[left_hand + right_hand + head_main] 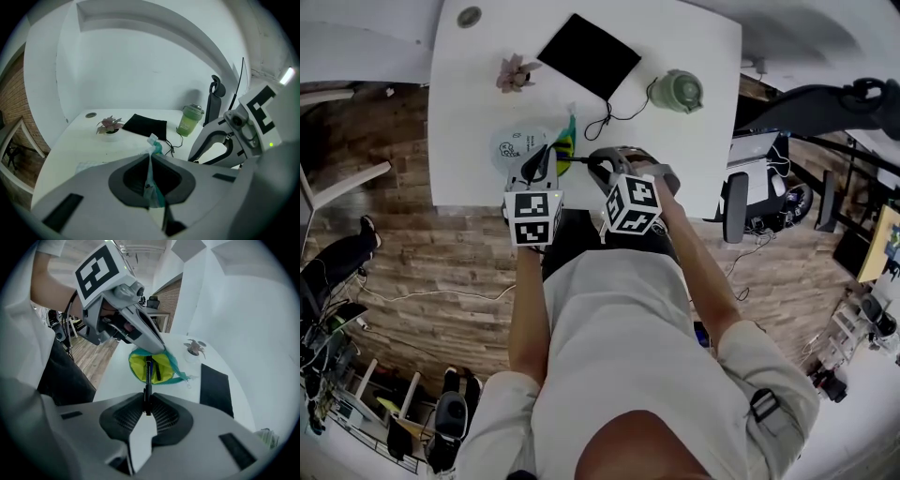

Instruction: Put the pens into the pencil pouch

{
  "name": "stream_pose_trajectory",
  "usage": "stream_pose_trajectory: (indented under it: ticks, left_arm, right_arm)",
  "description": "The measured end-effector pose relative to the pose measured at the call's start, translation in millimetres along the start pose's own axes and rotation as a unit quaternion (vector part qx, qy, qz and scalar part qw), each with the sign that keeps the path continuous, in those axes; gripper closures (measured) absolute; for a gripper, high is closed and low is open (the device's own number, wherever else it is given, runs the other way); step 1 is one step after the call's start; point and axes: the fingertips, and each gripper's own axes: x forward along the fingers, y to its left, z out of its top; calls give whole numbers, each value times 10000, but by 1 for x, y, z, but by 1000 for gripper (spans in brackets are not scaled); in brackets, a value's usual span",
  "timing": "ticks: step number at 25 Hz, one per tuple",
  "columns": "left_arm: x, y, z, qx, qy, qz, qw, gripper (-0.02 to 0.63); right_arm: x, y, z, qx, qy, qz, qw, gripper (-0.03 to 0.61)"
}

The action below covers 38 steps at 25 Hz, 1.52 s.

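Left tongs point(151, 190) pinch the rim of the open pencil pouch point(137, 367); right tongs point(147, 405) pinch a black pen point(148, 373) pointing into its mouth.

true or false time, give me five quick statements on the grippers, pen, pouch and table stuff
1. The right gripper is shut on a black pen. True.
2. The left gripper is open and empty. False: it pinches the pencil pouch by its edge.
3. The pouch's lining is yellow. True.
4. The potted plant stands on the floor. False: it stands on the white table.
5. The green bottle lies inside the pouch. False: it stands apart on the table.
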Motion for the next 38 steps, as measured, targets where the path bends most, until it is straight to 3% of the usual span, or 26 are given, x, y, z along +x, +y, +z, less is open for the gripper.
stream_pose_trajectory:
  ticks: [25,38]
  left_arm:
    - [3,6,6,-549,-178,-321,9978,609]
    - [5,15,3,-809,-184,-419,9957,609]
  right_arm:
    - [36,-12,45,87,-260,136,9995,518]
    - [57,-19,60,562,-613,107,9965,517]
